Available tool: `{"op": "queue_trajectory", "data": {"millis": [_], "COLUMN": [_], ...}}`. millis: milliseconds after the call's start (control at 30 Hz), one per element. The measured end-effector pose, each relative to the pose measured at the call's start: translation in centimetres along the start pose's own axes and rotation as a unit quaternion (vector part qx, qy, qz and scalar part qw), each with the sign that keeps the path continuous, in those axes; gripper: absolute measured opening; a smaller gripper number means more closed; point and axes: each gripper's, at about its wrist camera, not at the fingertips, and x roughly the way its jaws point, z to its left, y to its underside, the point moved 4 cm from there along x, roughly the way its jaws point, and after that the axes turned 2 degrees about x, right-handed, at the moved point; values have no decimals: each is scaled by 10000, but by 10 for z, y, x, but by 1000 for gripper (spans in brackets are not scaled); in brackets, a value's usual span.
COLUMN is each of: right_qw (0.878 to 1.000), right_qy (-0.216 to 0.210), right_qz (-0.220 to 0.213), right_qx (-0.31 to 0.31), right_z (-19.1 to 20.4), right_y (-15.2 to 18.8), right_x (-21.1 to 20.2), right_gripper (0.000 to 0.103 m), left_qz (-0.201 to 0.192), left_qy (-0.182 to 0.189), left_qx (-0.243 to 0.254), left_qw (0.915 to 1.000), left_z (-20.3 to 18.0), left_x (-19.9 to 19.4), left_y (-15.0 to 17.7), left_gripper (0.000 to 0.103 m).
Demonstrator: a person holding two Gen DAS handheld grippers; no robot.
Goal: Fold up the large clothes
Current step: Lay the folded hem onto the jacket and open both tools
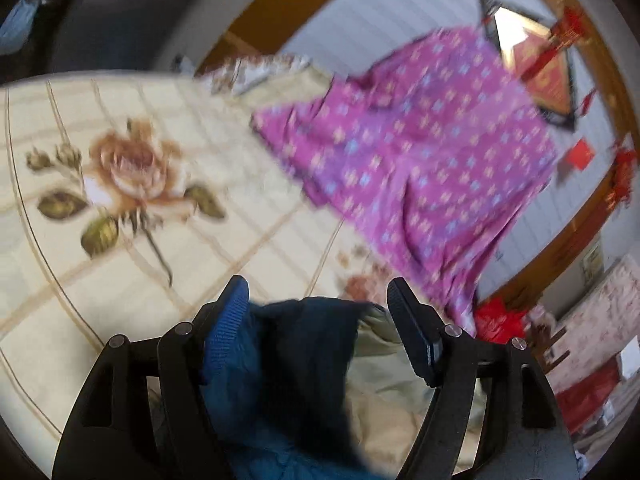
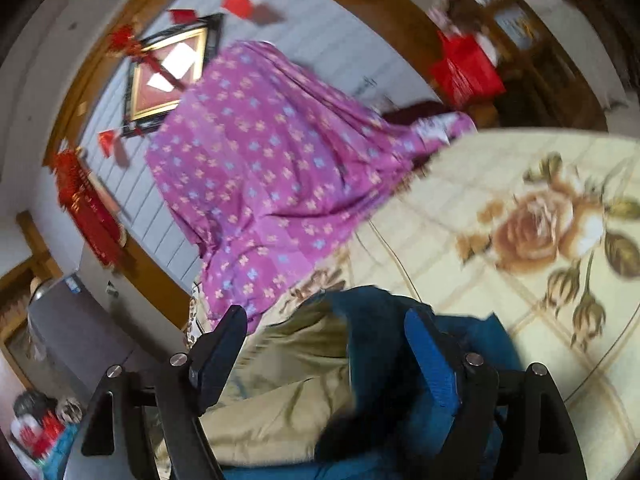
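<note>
Rose-print bedspread (image 1: 120,168), purple floral cloth (image 1: 420,152), white panelled wall (image 2: 320,40), seemingly framed picture (image 2: 168,68).

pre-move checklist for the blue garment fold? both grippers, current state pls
1. Left gripper open: ok, jaws spread, blue garment between them but not pinched.
2. Right gripper open: ok, garment lies loose between the jaws.
3. Garment resting on the floral blanket: ok.
4. Fold lying flat and square: cannot tell, only bunched cloth shows.
5. Purple cloth apart from the garment: ok.
6. Sharp view: not ok, both views blurred.
</note>
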Motion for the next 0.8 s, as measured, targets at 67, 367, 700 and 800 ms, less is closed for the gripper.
{"op": "queue_trajectory", "data": {"millis": [67, 367, 700, 800], "right_qw": [9987, 9693, 9427, 9164], "right_qy": [41, 33, 1521, 1947], "right_qz": [39, 736, 2183, 3086], "right_qx": [-507, -2344, -2012, -1647], "right_z": [20, 86, 42, 1], "right_y": [4, 60, 51, 52], "right_x": [-5, 14, 103, 148], "right_gripper": [79, 79, 95, 96], "left_qz": [-170, 158, 1407, 1540], "left_qy": [248, -218, -1283, -1905], "left_qx": [185, 1593, 2383, 2196], "left_qw": [9994, 9869, 9523, 9443], "left_z": [-13, -68, -70, -37], "left_x": [-16, -6, 102, 124], "left_y": [0, 50, 78, 75], "left_gripper": [72, 72, 72, 72]}}
